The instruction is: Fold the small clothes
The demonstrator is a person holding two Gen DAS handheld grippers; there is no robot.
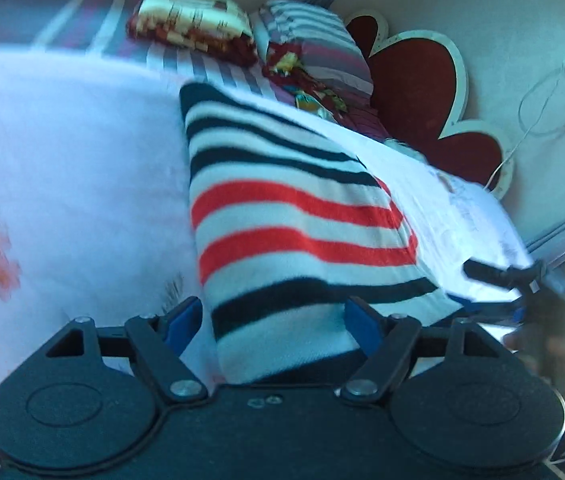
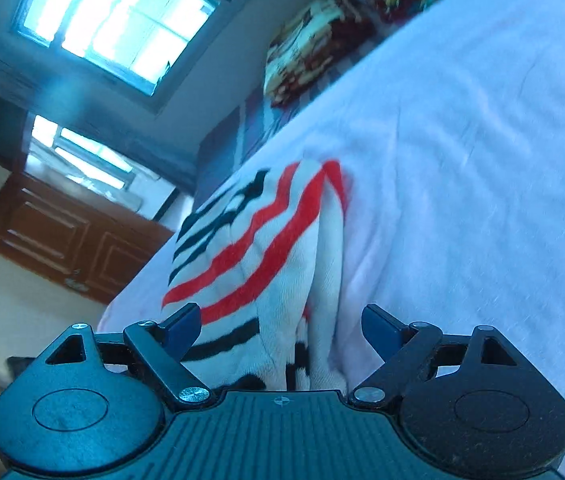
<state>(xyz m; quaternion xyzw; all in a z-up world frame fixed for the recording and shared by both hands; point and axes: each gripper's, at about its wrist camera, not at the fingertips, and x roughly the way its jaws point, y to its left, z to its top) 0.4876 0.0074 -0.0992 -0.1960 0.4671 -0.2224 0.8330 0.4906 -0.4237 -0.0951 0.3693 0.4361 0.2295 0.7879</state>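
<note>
Left fingers: I see my left gripper (image 1: pixel 273 322) with its two blue pads spread wide; the striped garment (image 1: pixel 294 220) lies between them, but neither pad visibly presses on it.
Right fingers: my right gripper (image 2: pixel 280 326) also stands wide apart, cloth between the pads, no clamp that I can see.
Count: two grippers, one garment, two folded bundles, one white cover.
Garment: one small knit piece, white with black and red stripes, folded into a long block in the left wrist view; in the right wrist view its near end is bunched in folds.
Where: it lies on the white cover (image 1: pixel 74 152), close in front of both grippers.
Around: I can see the right gripper at the right edge of the left view (image 1: pixel 498 280); a patterned folded bundle (image 1: pixel 192 20) and a striped one (image 1: pixel 314 44) lie further back; red scalloped headboard (image 1: pixel 422 92); window (image 2: pixel 118 20) and brown door (image 2: pixel 70 236).
In the way: nothing lies on the garment.
</note>
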